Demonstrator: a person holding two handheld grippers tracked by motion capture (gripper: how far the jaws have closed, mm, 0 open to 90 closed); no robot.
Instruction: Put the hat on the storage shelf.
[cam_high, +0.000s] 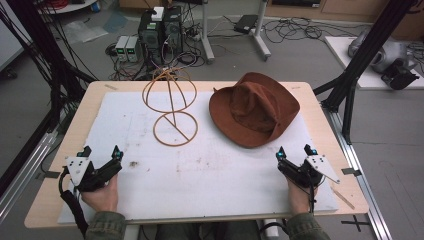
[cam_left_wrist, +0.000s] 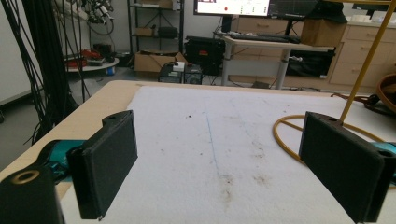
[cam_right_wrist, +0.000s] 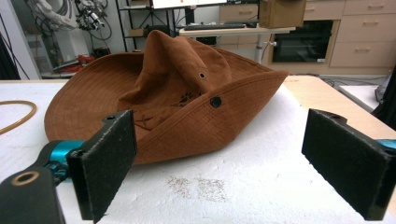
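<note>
Both my hands sit at the near edge of the table (cam_high: 55, 200), one at each side. My left gripper (cam_high: 101, 154) has its jaws wide apart, with nothing between them. My right gripper (cam_high: 295, 151) is the same, jaws apart and holding nothing.

A white mat (cam_high: 210, 175) covers most of the table. On it, toward the far side, lies a brown hat (cam_high: 254, 109), just ahead of my right gripper. It sits a bit crumpled, with its brim curled up on the near side. Beside the hat, to its left, stands a wire stand (cam_high: 170, 105), with a round ring at the bottom and a round cage on top. Hat and stand look close but not touching.

I think the job is to put the hat on the stand. To do it well, I should pinch the brim at both sides, lift it level, and lower it softly so the stand does not tip.
</note>
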